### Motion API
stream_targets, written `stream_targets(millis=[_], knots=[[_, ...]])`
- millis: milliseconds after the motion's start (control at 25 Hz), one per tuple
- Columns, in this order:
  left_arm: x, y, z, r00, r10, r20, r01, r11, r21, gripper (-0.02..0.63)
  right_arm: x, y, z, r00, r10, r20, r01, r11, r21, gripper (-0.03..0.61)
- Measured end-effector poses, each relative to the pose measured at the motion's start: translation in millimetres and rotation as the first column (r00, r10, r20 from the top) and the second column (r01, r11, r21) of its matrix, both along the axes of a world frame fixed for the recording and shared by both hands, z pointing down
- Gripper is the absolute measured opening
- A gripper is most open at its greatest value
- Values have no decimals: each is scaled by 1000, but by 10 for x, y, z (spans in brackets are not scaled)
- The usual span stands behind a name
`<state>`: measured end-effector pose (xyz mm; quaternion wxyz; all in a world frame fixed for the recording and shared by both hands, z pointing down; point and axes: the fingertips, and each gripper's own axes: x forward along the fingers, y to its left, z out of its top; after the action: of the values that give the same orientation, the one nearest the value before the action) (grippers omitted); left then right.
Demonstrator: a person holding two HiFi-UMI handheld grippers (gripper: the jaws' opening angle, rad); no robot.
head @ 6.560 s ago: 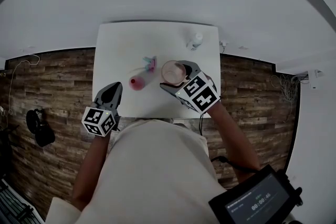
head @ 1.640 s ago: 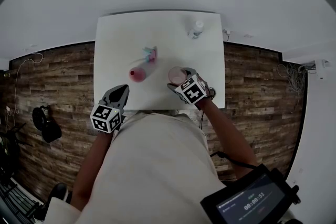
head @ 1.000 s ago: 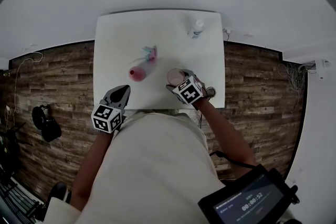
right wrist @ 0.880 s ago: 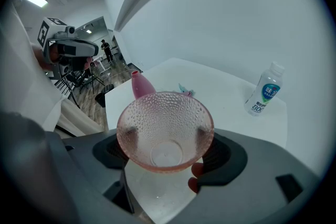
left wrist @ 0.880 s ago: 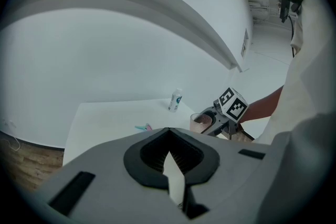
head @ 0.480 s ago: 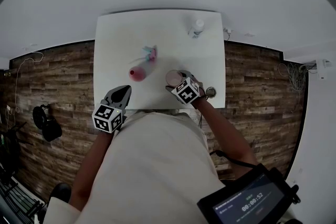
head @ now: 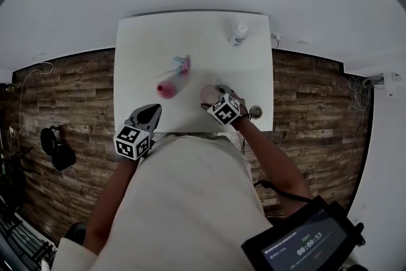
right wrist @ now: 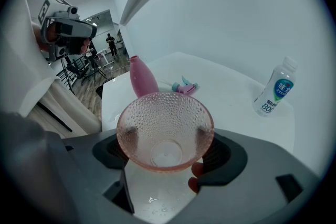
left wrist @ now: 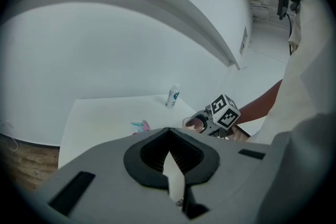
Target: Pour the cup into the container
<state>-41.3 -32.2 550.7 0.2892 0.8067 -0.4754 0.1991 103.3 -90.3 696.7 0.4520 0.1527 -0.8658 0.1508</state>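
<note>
From the head view, the right gripper (head: pixel 214 99) is clamped round the pink cup (head: pixel 208 93) at lower centre of the white table (head: pixel 139 60). It sits near the pink container (head: pixel 167 91) but apart from it. The left gripper (head: pixel 151 115) hangs at the near edge, out of the way.

In the left gripper view its jaws are almost together, with nothing between them.

In the right gripper view the cup (right wrist: pixel 164 134) sits upright mid-frame, pinched by its sides, which leaves the mouth free. It looks empty to me, so I'd guess the pour is done. The container (right wrist: pixel 143 78) stands at upper left.
</note>
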Motion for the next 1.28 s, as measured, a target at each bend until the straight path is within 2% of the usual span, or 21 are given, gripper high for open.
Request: stream_targets(millis=[520,1280], knots=[[105,40,39,999,40,7,-40,999,-20,9,-74,35,164,998,-65,-26,65,998,8,380],[-122,99,25,1000,4,24,-3,1000,-22,9,-278,27,337,992,-116,-42,116,993,9,380]])
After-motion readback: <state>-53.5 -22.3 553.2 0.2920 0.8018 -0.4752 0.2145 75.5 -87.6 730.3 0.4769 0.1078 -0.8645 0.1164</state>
